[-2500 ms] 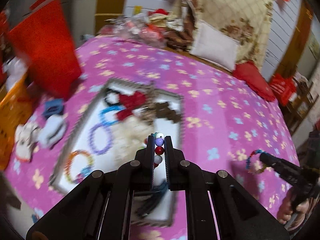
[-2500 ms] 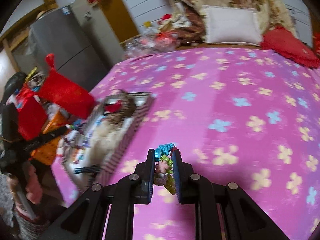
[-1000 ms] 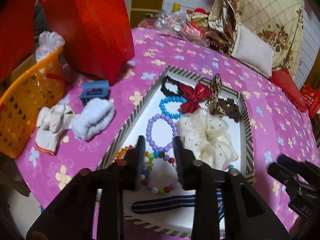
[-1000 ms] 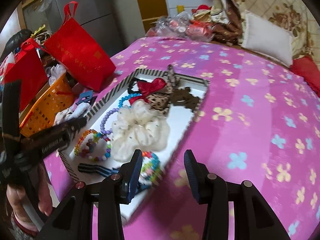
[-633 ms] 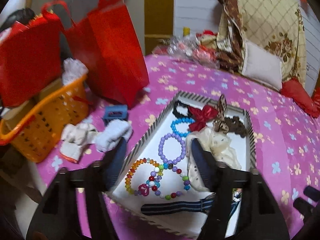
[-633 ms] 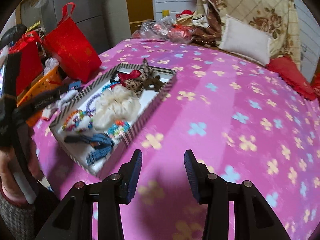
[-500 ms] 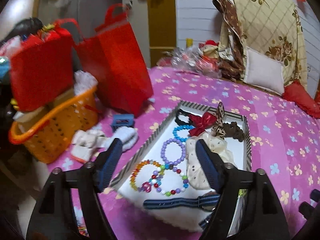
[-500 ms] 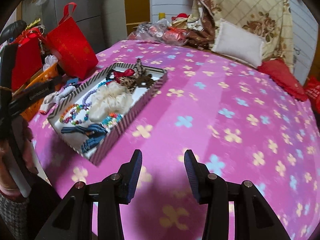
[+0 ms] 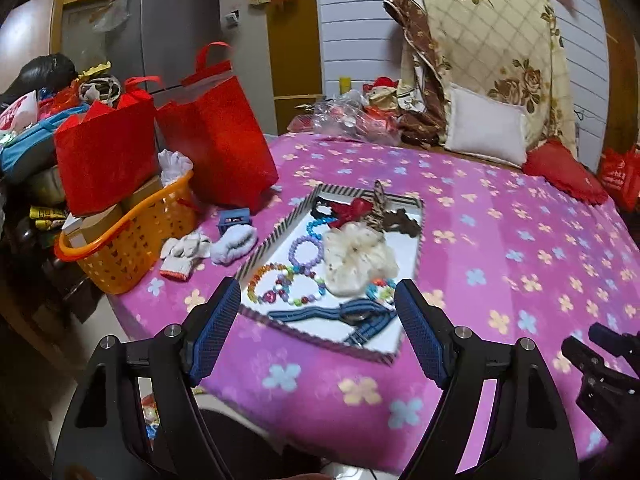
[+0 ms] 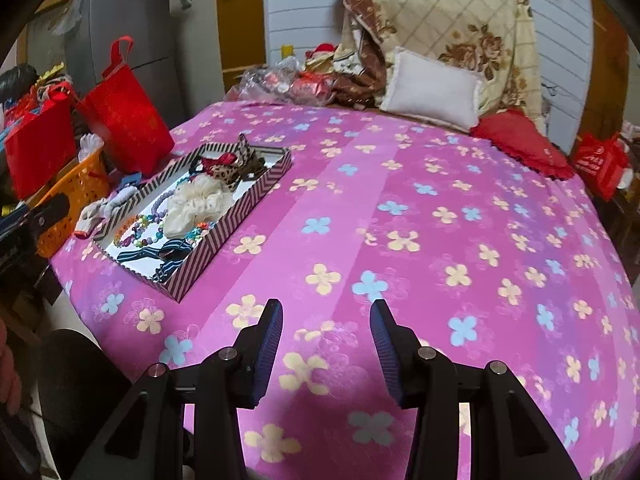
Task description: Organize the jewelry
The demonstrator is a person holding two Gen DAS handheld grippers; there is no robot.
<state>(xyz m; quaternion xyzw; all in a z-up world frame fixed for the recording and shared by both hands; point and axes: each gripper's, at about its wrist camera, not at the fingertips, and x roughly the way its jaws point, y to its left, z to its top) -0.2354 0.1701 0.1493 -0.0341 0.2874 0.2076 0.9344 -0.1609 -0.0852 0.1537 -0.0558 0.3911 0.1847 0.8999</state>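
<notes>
Jewelry sits in the striped tray [image 9: 408,276] on the pink-covered table [image 10: 400,208], long axis running away from the person, straight ahead of the wide-open, empty left tongs [image 9: 316,320]; right tongs [image 10: 326,334], also parted and empty, sit farther off.

Pink flowered bed [image 10: 400,208]: striped tray [image 10: 248,204], red cushion [image 10: 524,144].

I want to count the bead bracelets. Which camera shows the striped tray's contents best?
The left wrist view: the striped tray sits near centre, close, and the bead bracelets lie clearly apart. The right wrist view shows the tray smaller, off left, at a slant, bracelets bunched.
</notes>
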